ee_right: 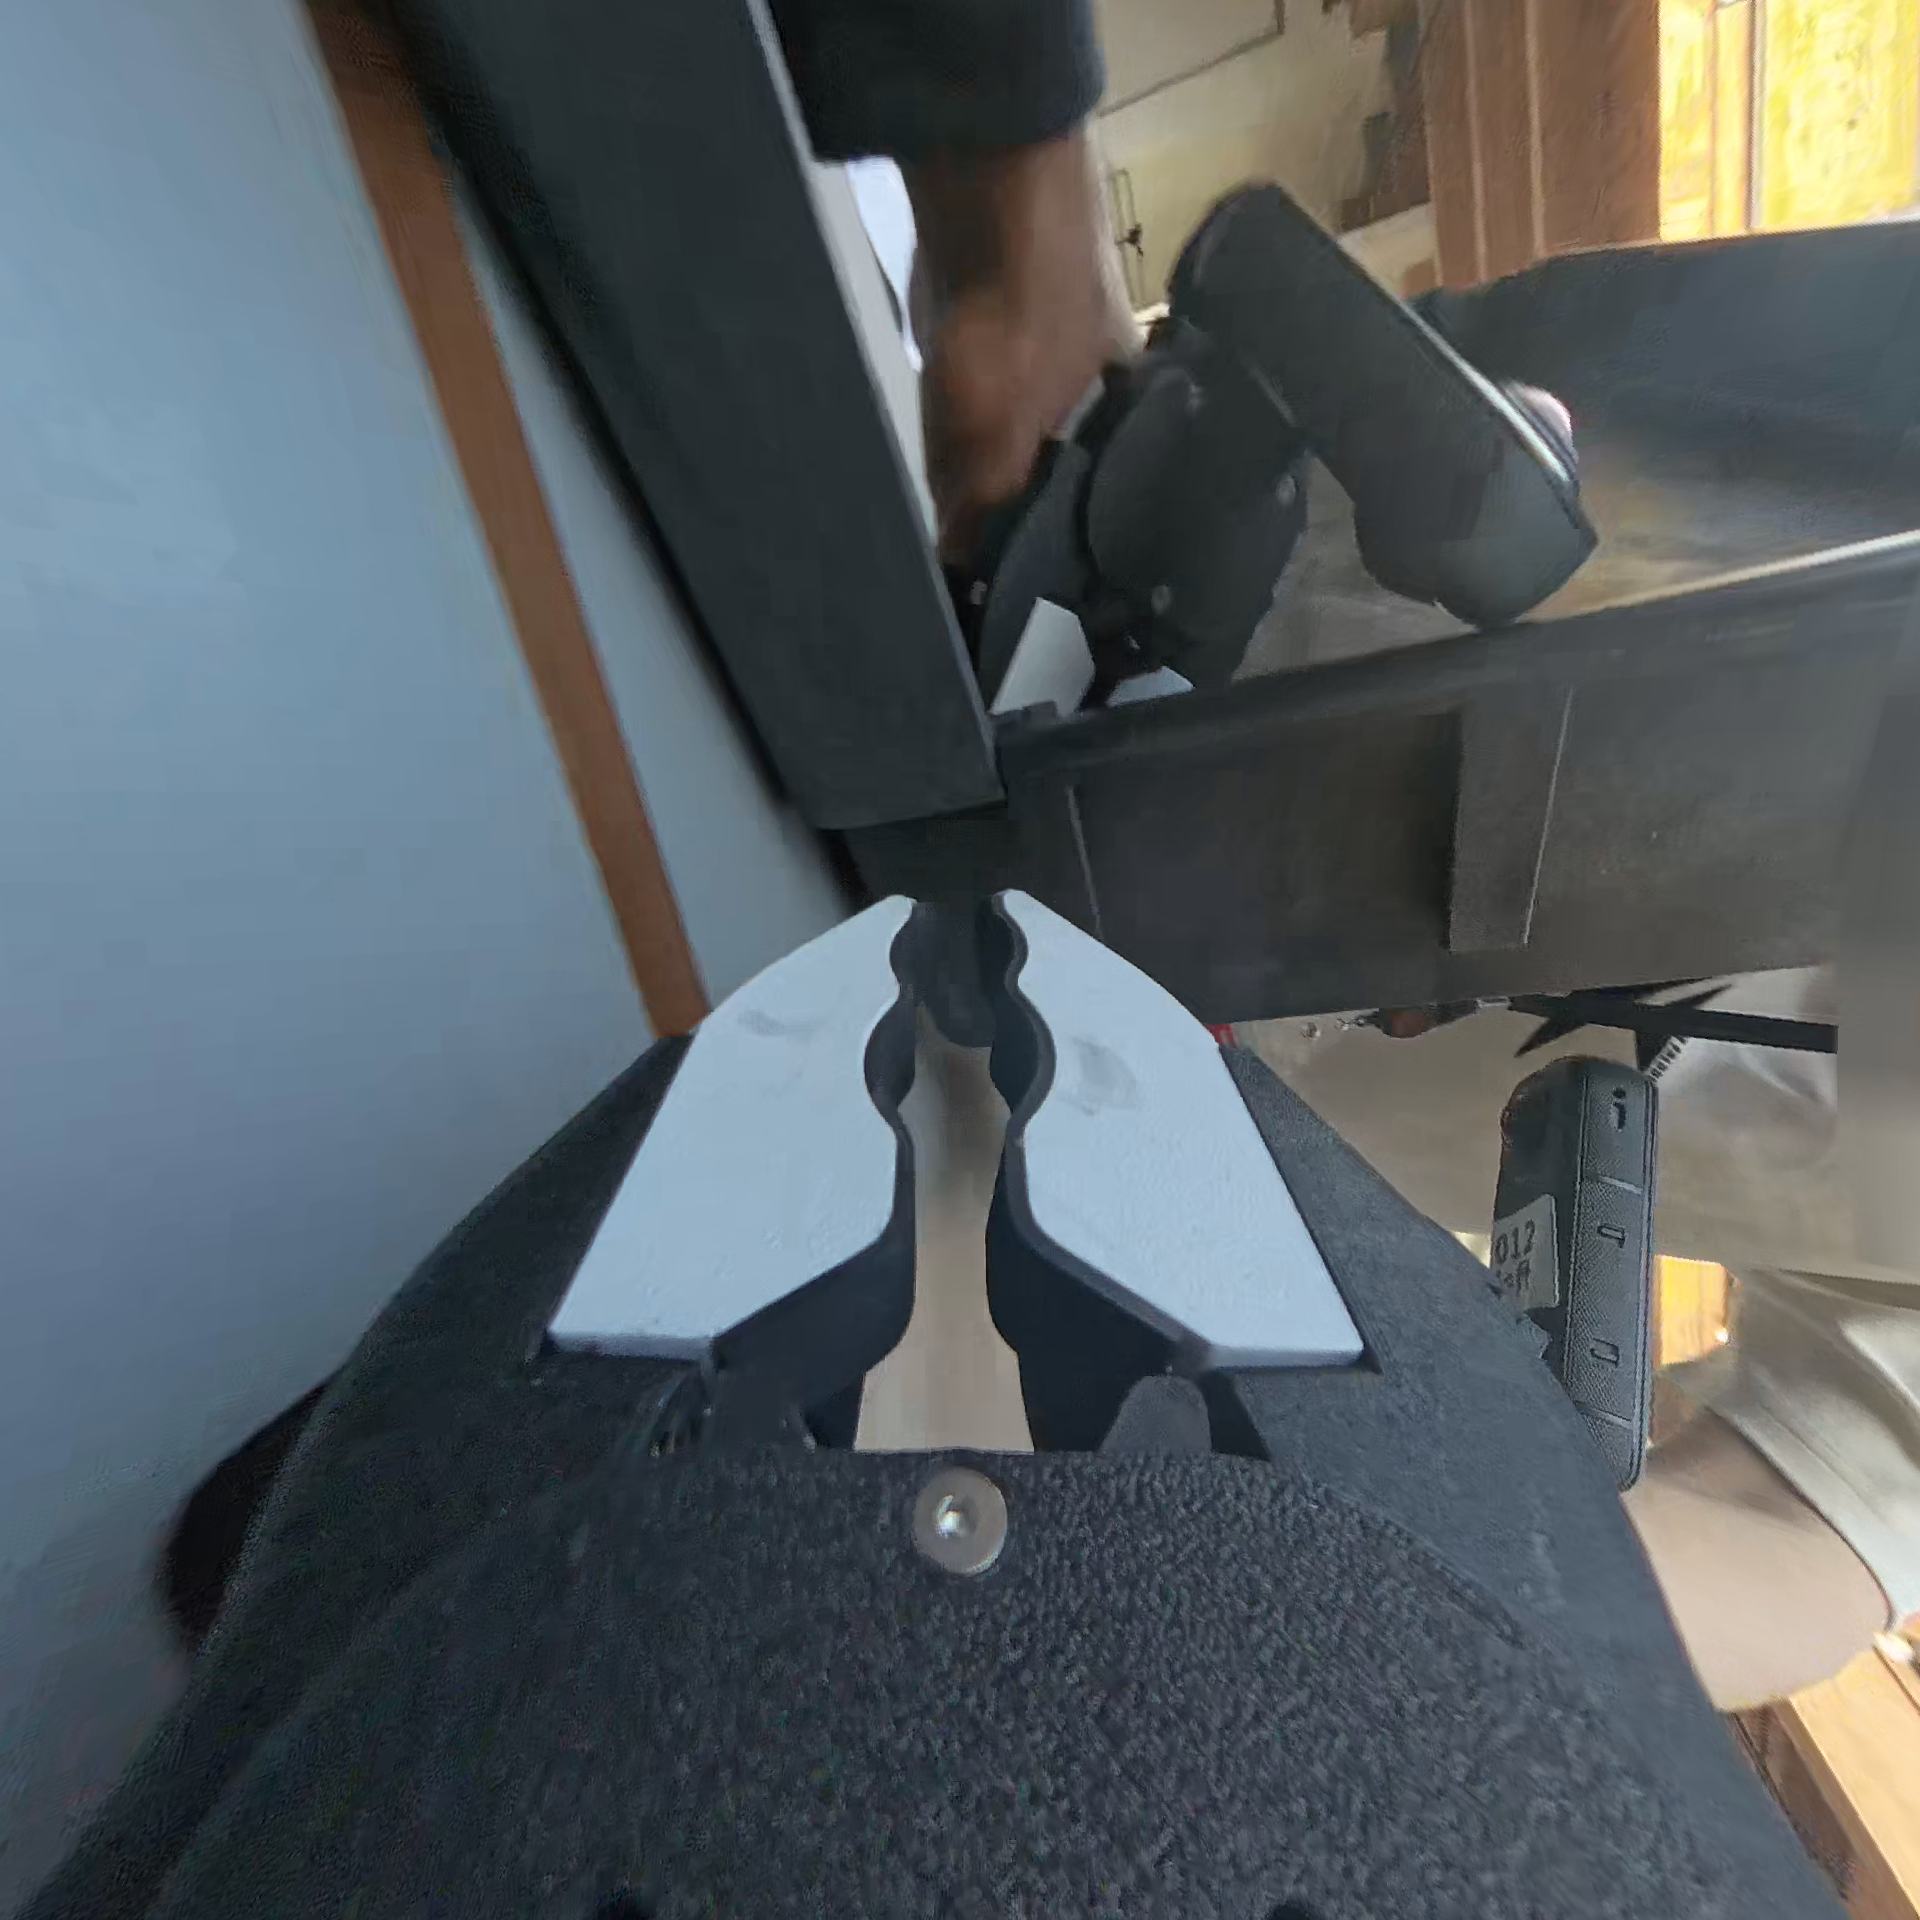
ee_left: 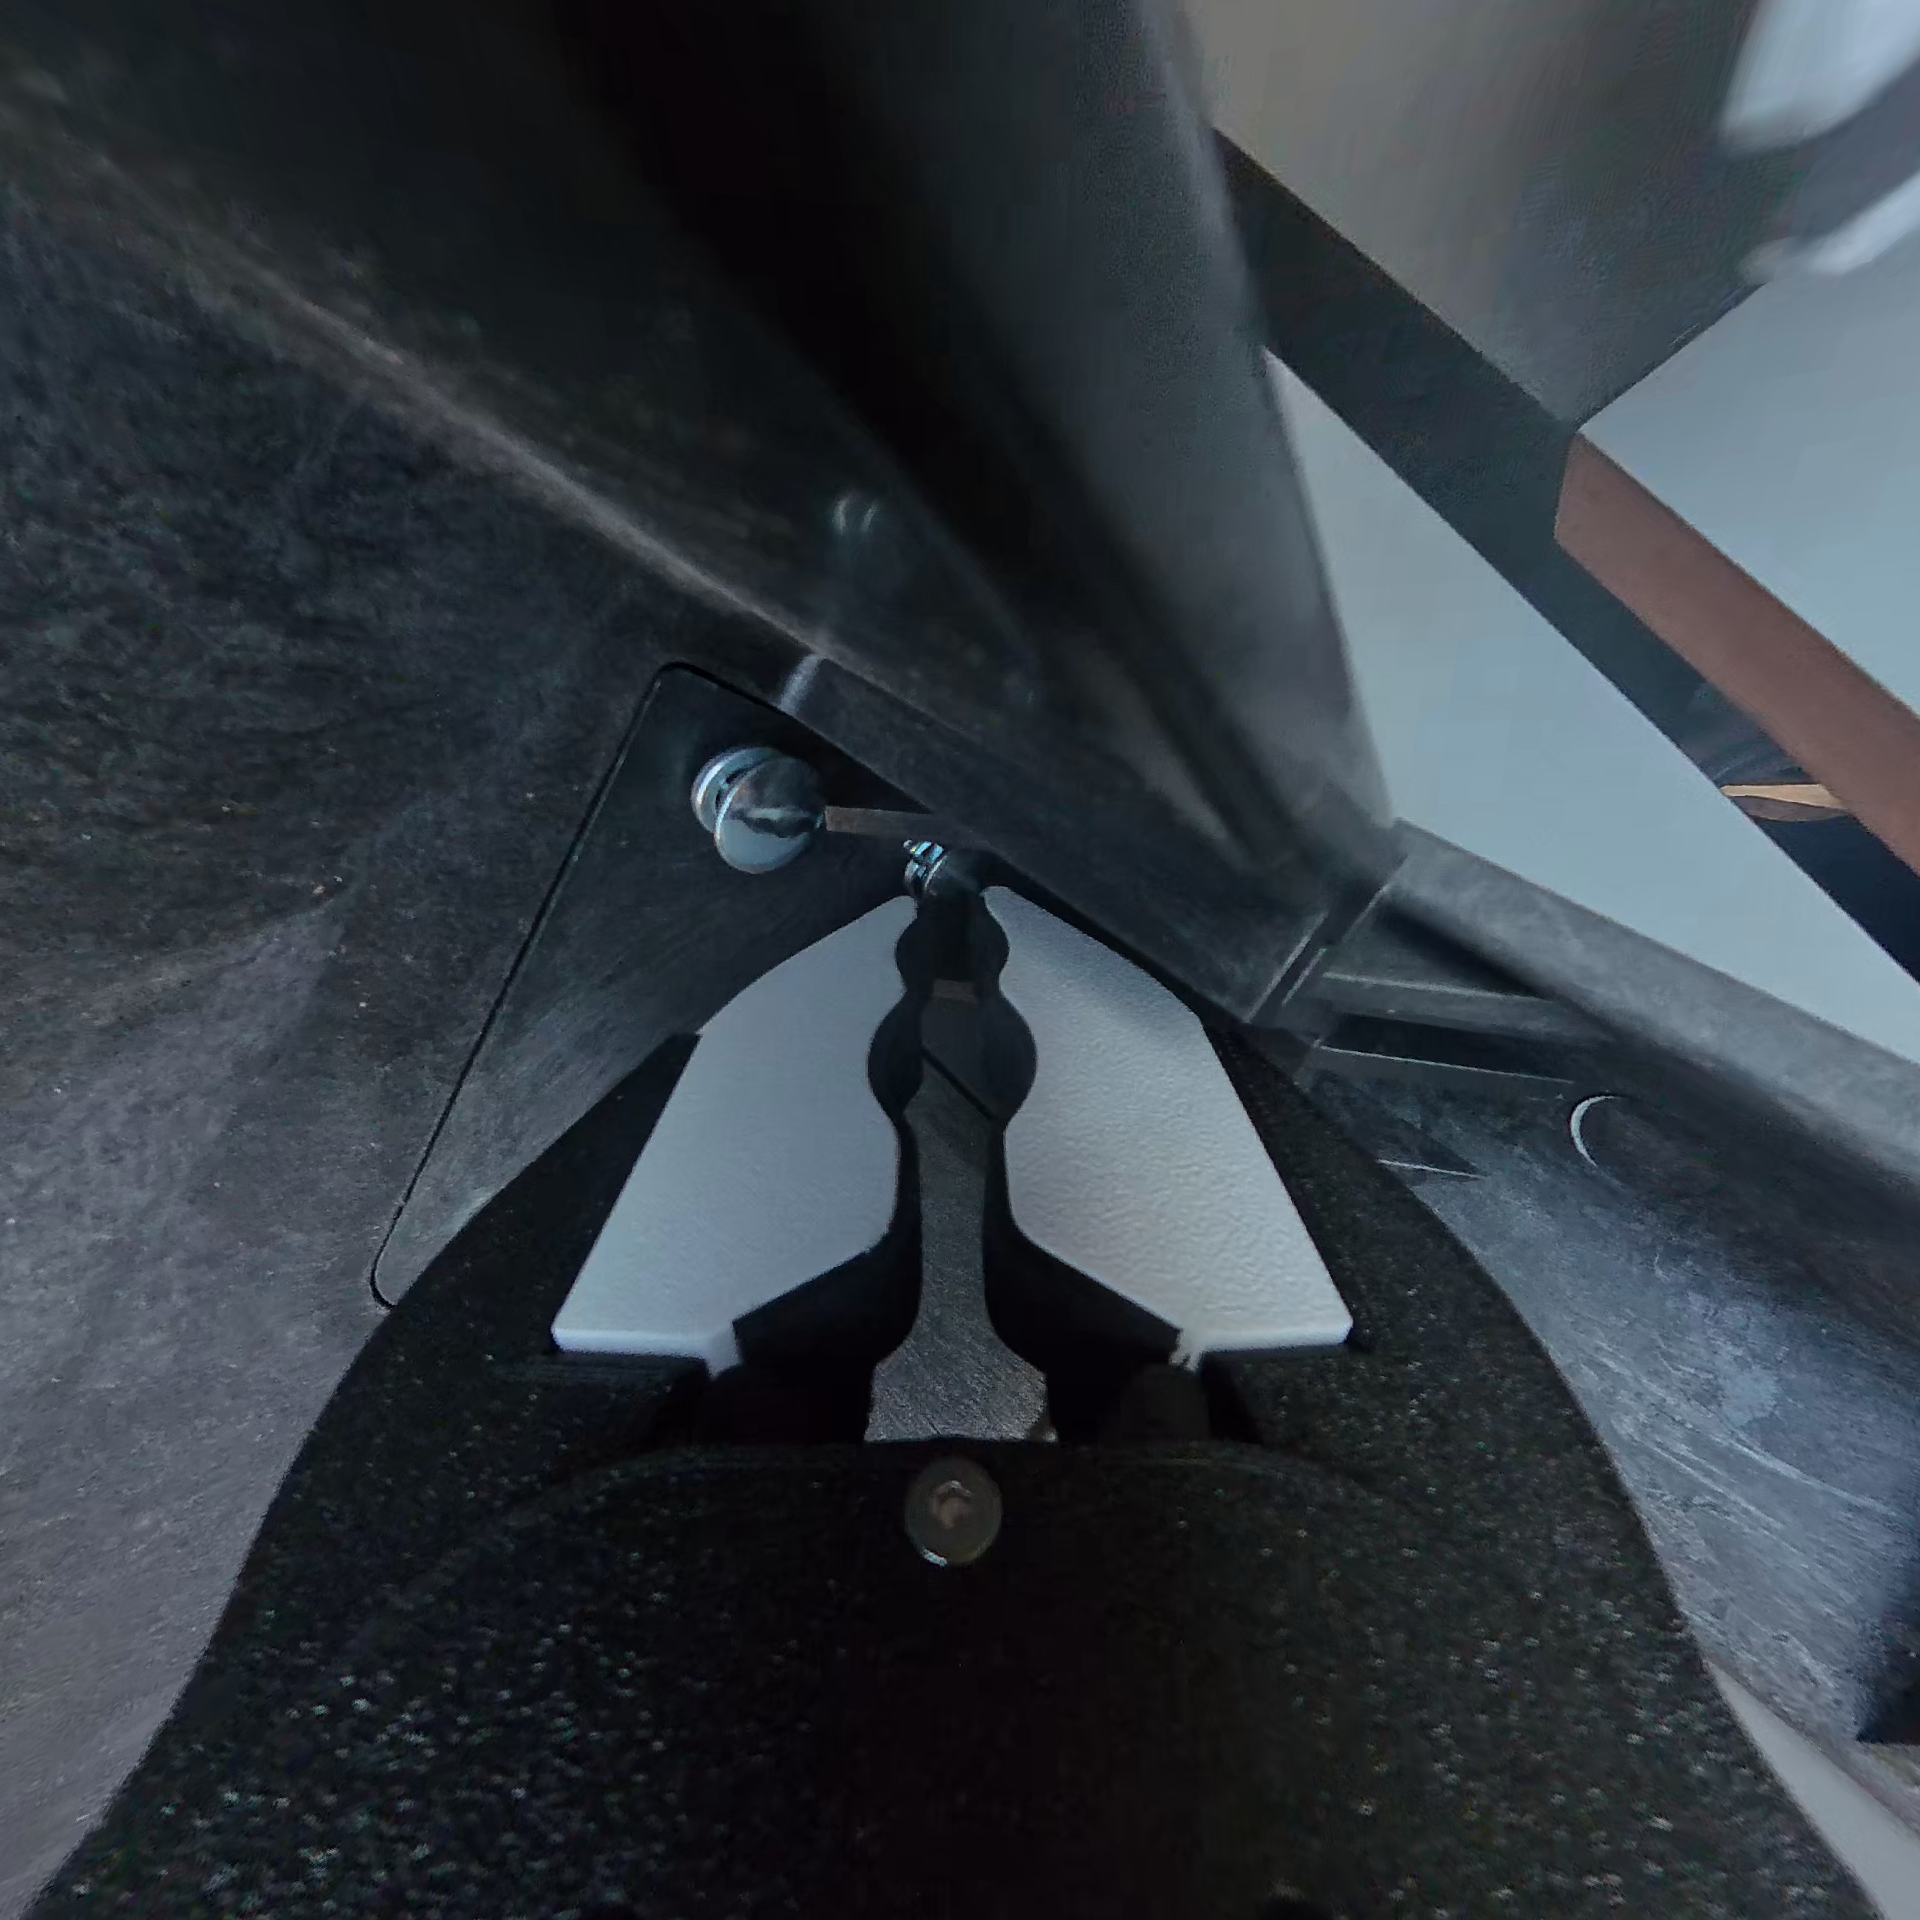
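Pinching a small bolt [ee_left: 928, 868] at a black corner bracket [ee_left: 582, 987] under the table [ee_left: 260, 520], the left tool [ee_left: 951, 914] is nearly shut; the right tool [ee_right: 956, 920], narrowly parted, grips a dark knob [ee_right: 956, 987] beneath the table leg [ee_right: 727, 416], apparently steadying the joint

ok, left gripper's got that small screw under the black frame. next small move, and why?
Probably keep the left gripper shut and ease the small screw slightly forward. Its tip sits at the edge of the black bracket plate, beside the larger silver screw already seated there; I can't see a hole for it.
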